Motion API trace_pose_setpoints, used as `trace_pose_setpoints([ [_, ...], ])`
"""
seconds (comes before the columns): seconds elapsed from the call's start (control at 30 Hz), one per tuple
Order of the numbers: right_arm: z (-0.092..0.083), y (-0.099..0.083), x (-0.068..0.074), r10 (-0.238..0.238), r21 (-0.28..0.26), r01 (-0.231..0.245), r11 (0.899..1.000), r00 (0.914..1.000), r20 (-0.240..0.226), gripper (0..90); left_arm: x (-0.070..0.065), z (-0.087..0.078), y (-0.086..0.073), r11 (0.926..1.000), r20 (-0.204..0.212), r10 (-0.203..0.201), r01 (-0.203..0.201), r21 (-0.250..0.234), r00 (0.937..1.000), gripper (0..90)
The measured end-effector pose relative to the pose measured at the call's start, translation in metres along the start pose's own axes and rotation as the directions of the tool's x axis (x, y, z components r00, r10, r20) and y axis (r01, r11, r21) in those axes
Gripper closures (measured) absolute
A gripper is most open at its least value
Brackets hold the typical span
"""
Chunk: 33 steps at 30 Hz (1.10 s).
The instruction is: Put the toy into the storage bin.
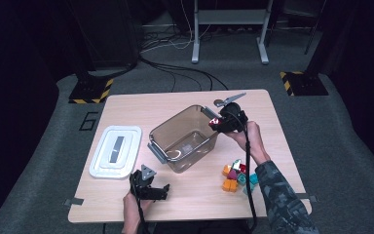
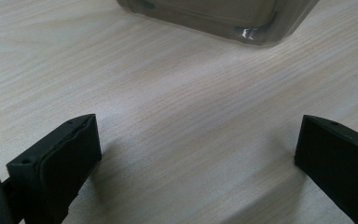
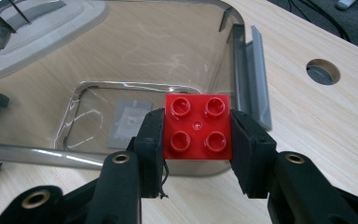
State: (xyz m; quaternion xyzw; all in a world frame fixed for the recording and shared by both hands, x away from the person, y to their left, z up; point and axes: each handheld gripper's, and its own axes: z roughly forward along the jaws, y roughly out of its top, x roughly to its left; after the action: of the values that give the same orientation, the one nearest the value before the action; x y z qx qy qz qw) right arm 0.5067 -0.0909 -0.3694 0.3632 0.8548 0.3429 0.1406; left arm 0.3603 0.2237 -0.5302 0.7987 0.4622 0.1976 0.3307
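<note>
The right gripper (image 3: 196, 133) has a red four-stud plastic building brick (image 3: 197, 126) clamped squarely between its black jaws, studs facing the camera in the right gripper view. It hangs right over the near right rim of the clear, smoky-tinted rectangular plastic container (image 1: 184, 137), brick poised above the open bin. In the high view the right gripper (image 1: 215, 122) sits at the bin's right far corner, the person's right hand (image 1: 248, 137) and camouflage sleeve (image 1: 282, 200) reaching in from the near right.

Inside the container, just a pale square label (image 3: 128, 122) on the floor. Grey latch handles flank its ends.

Over on the near left, the left gripper (image 1: 152, 187) rests low by the table's near edge, jaws spread wide with bare wood between them; the left gripper view shows the bin's corner (image 2: 256, 35) further off.

A cluster of coloured building blocks (image 1: 237, 175), orange, green, teal, magenta, sits on the light wooden table (image 1: 126, 105) near right of the bin. A white rectangular lid (image 1: 116, 150) lies flat to the left of the bin.
</note>
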Motion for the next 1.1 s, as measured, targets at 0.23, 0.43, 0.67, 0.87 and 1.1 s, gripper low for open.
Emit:
trace_pose_setpoints([
  [0.23,0.013,0.009,0.007,-0.017,0.027,0.017,0.999,0.9998,-0.011,58.5,0.000,0.000,0.000,1.0000,0.000,-0.003,0.003,-0.004,1.0000,0.1],
  [0.43,0.024,0.013,0.011,-0.019,0.051,0.020,0.999,0.9997,-0.019,58.5,-0.001,0.001,0.000,0.9999,0.000,-0.009,0.009,-0.008,1.0000,0.1],
  [0.67,0.030,0.015,0.013,-0.020,0.063,0.022,0.998,0.9995,-0.023,57.3,-0.001,0.001,0.000,0.9999,0.000,-0.009,0.009,-0.008,1.0000,0.1],
  [0.87,0.026,0.013,0.015,-0.006,0.051,0.007,0.999,0.9999,-0.012,26.6,-0.001,0.000,-0.001,0.9998,0.003,-0.017,0.017,-0.006,0.9998,0.2],
  [1.1,0.005,-0.001,0.011,0.016,-0.008,-0.016,1.000,0.9999,0.001,13.5,-0.001,0.000,-0.001,0.9998,0.003,-0.018,0.018,-0.006,0.9998,0.2],
])
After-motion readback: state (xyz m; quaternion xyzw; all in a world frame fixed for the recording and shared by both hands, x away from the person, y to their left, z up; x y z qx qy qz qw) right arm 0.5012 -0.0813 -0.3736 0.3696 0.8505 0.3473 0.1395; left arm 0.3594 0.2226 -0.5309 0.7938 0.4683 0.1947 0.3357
